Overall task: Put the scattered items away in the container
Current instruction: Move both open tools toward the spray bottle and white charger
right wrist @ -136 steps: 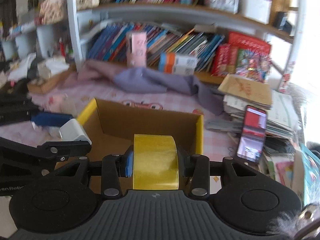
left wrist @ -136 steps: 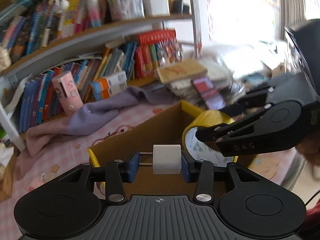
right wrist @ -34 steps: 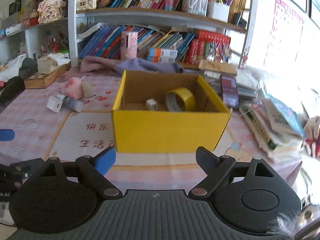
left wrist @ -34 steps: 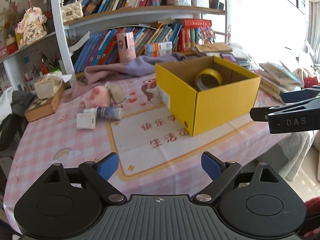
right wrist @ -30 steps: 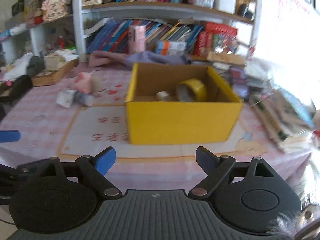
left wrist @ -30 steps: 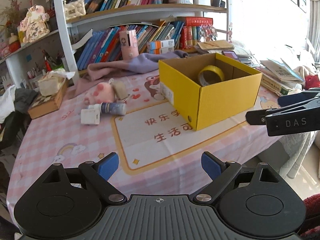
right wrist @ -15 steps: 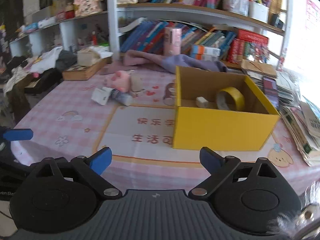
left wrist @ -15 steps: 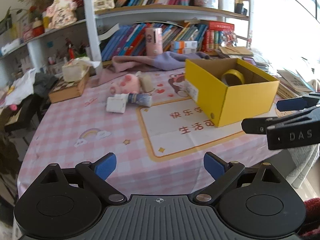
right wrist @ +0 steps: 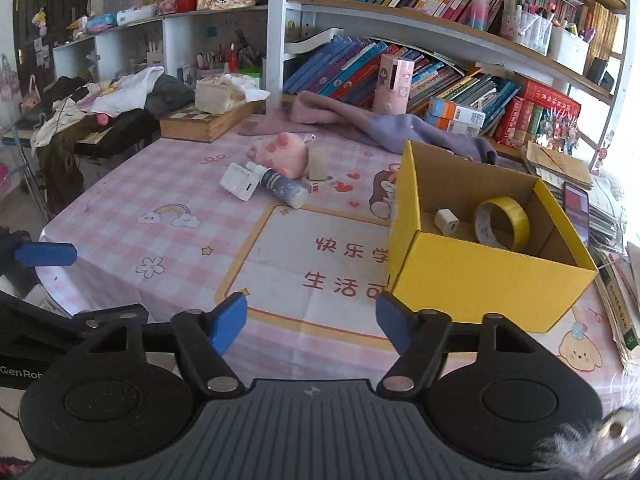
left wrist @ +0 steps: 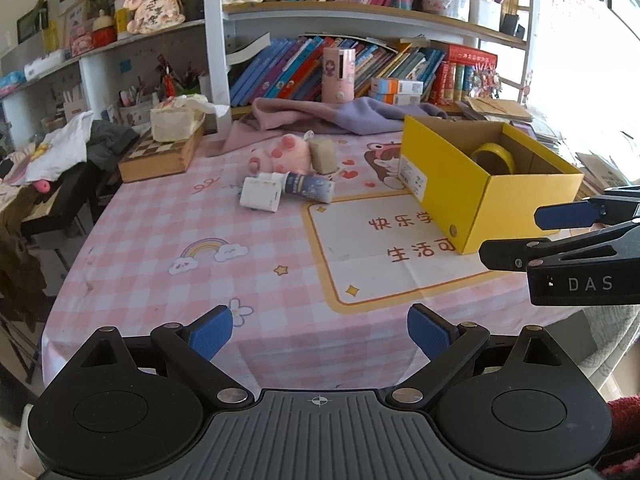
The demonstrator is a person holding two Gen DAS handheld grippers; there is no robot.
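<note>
tape roll (right wrist: 502,223) and a small white cube (right wrist: 446,221) sit inside the yellow box (right wrist: 480,276), which stands on the pink checked tablecloth (left wrist: 168,248) at the right side of the printed mat. well apart from the box, toward the shelves, a cluster lies loose on the cloth: a pink plush toy (left wrist: 282,157), a beige block (left wrist: 323,155) just beside it, a white boxy item (left wrist: 261,193) and a dark patterned tube (left wrist: 308,187) touching it. left gripper (left wrist: 319,330) hangs over the near edge of the table, jaws spread wide with nothing between them. right gripper (right wrist: 311,318) hangs in front of the box, its jaws closing with only air between the blue pads (right wrist: 229,318). a purple cloth (right wrist: 384,126) is draped behind the box, below the bookshelves.
</note>
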